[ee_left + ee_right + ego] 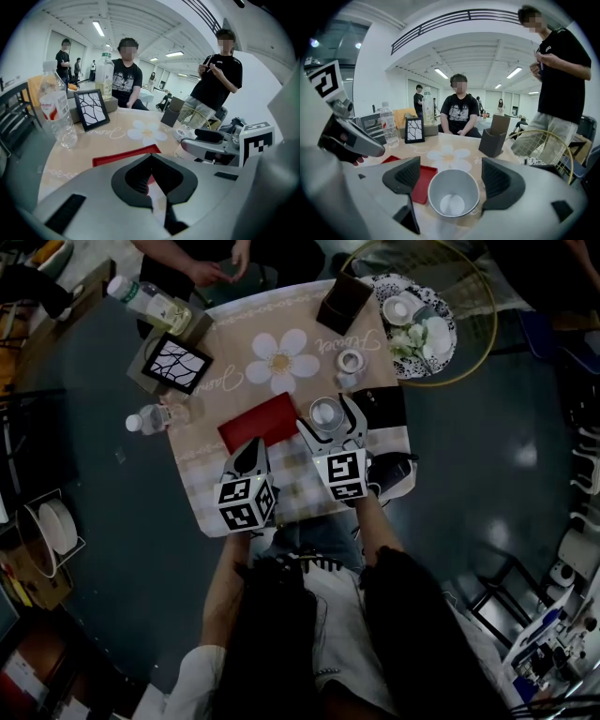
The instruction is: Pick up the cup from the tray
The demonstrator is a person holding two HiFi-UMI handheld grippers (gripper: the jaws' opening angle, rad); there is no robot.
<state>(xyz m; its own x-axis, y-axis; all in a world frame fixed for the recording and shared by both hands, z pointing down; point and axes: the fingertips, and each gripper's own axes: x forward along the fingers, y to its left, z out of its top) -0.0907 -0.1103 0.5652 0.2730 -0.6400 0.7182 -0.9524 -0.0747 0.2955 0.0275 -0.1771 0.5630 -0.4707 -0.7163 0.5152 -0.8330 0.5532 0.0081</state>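
At the left edge of the flowered tablecloth (pixel 234 343) a clear water bottle (pixel 150 418) lies beside a black-framed picture (pixel 176 363), with a taller bottle (pixel 145 298) behind them towards the far side. Nearer the person, the left gripper (pixel 253 448) is over the cloth at the near edge of the red tray (pixel 258 423). Its jaws are closed, tip against tip, with nothing held. In the left gripper view only a strip of the tray shows through the gap behind the pads.

Just right of the tray, on the cloth and not on the tray itself, the cup (pixel 453 199) stands upright with its mouth open to the ceiling. The right gripper (pixel 452 176) sits around it with jaws spread wide, one pad on each side of the rim. The left pad is clearly off the cup. The right pad is very close to it, but no squeeze shows.

Farther back a small white roll-like thing (pixel 350 360) stands on the cloth, then a dark box (pixel 342 301). At the right lie a patterned plate (pixel 441 357) carrying white pieces and a yellow hoop (pixel 487 334). One person sits across the table and another stands at the right
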